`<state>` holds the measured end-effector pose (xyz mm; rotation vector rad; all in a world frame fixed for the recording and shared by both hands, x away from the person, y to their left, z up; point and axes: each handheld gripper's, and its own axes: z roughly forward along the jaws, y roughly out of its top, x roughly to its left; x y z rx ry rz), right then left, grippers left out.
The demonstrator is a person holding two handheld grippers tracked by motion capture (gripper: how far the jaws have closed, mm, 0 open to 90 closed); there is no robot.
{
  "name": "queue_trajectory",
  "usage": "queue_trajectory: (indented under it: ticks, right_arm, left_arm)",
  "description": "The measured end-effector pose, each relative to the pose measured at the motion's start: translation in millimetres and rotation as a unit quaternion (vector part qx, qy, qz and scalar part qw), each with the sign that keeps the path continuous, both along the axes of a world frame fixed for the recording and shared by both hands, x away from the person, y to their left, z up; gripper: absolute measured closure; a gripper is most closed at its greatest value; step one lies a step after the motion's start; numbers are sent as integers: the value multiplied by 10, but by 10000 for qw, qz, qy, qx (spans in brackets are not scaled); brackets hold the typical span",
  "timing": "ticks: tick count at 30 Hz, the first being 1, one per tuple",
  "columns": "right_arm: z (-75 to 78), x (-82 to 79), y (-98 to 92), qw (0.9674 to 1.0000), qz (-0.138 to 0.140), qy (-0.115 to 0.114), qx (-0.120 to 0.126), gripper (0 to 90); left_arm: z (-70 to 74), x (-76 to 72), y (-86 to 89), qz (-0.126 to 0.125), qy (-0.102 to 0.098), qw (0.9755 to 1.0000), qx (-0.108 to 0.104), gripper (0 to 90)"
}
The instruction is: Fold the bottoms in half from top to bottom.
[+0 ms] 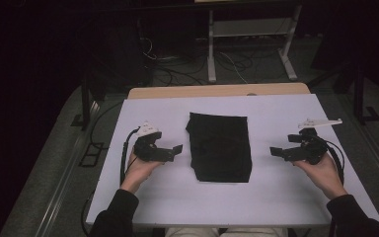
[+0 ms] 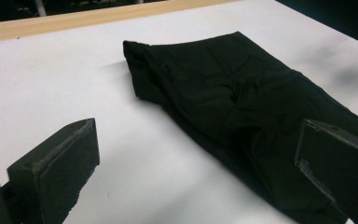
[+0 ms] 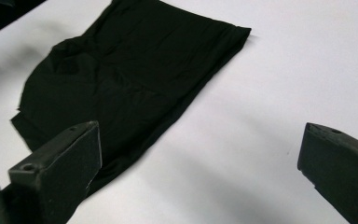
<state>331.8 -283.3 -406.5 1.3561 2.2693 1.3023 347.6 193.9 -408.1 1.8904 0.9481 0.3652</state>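
Cloth (image 1: 220, 147) lies folded on white table (image 1: 276, 192), dark room around.

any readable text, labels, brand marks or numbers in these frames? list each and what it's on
None: no readable word, number or sign.
Black folded cloth: plain in the high view and both gripper views, no tag or print visible.
White table: bare surface, no markings.
Left gripper and right gripper: no lettering visible on bodies or fingers.
Background frame and cables on the floor: too dark and small to tell.
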Motion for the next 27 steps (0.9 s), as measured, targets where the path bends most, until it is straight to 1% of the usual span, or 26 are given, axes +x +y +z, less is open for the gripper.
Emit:
queue_trajectory:
  ticks: [5, 8, 9, 11, 13, 14, 18, 22, 27]
  right_arm:
    - [23, -133, -19, 9999, -11, -114, 115, 0]
    - [-1, -214, -25, 9998, 13, -116, 160, 0]
    - [-12, -240, -27, 9998, 24, -113, 178, 0]
    - [-43, -302, -25, 9997, 38, -91, 235, 0]
    - [-68, -347, -20, 9997, 60, -78, 227, 0]
    - [-89, -384, -14, 9997, 83, -61, 220, 0]
    - [-135, -483, -1, 9997, 119, -64, 213, 0]
    - [-179, -569, 7, 9996, 149, -76, 205, 0]
    - [-244, -664, 25, 9996, 213, -71, 198, 0]
  left_arm:
    - [-32, -87, 38, -11, -15, 10000, -38, 0]
    - [-26, -153, 47, -11, -85, 10000, -19, 0]
    - [-10, -192, 49, -50, -135, 9999, -55, 0]
    - [6, -229, 48, -101, -141, 9998, -85, 0]
    - [22, -290, 44, -167, -142, 9996, -171, 0]
    - [25, -310, 42, -185, -145, 9996, -176, 0]
    - [12, -408, 36, -270, -182, 9993, -159, 0]
    - [-30, -478, 61, -304, -268, 9991, -93, 0]
    - [-81, -573, 93, -379, -240, 9990, -89, 0]
